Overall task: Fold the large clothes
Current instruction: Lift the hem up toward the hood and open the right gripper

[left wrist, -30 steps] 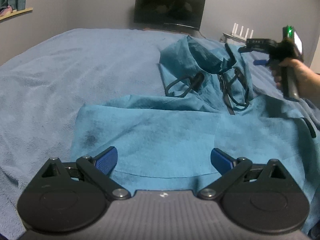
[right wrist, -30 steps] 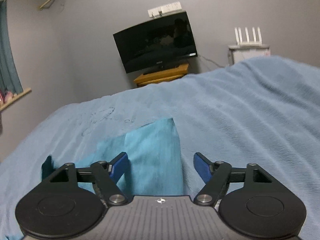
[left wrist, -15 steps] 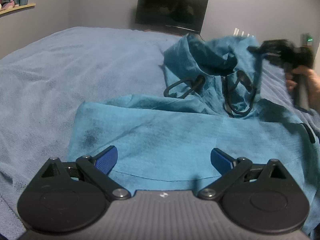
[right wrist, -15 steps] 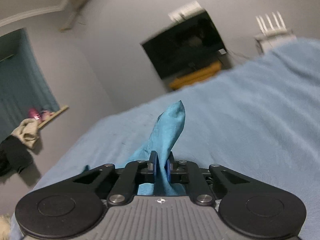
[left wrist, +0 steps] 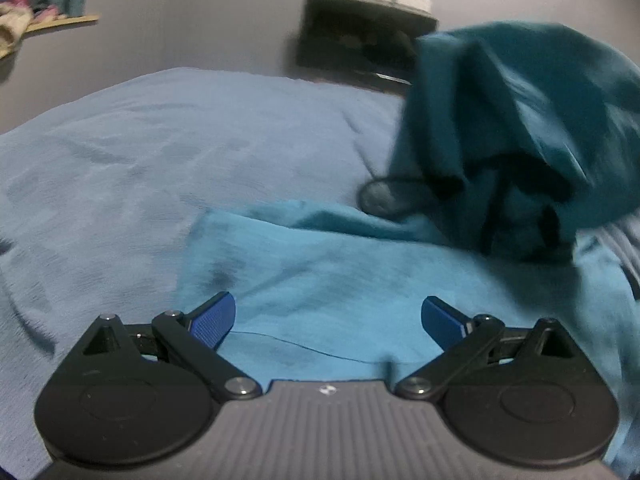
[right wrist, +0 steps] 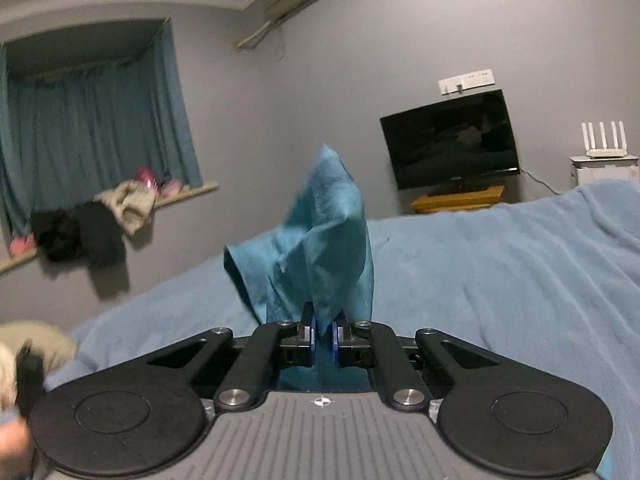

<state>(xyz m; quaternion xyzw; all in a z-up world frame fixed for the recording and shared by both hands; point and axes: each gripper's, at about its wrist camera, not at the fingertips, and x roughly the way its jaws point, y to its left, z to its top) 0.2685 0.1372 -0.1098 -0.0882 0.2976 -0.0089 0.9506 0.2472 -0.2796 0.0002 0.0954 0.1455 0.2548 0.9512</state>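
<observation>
In the left wrist view, the left gripper [left wrist: 328, 320] hangs low over the bed with its blue fingers [left wrist: 212, 320] spread wide and nothing between them. Directly ahead of them, the teal garment [left wrist: 340, 276] lies flat on the light blue blanket [left wrist: 160, 152], its near hem running just beyond the fingertips without touching them. Farther on and to the right, another part of that garment is lifted off the bed in a dark, blurred bundle with black drawcords dangling beneath it.

In the right wrist view, the right gripper [right wrist: 323, 338] has its fingers [right wrist: 310, 338] pressed together on a fold of the garment, which rises from the pinch as a pointed peak above the blanket. Beyond the bed stand a dark television [right wrist: 450, 140] on a wooden stand against the grey wall, a white router [right wrist: 604, 140] to its right, and a curtained window [right wrist: 92, 120] with clothes heaped on its sill to the left.
</observation>
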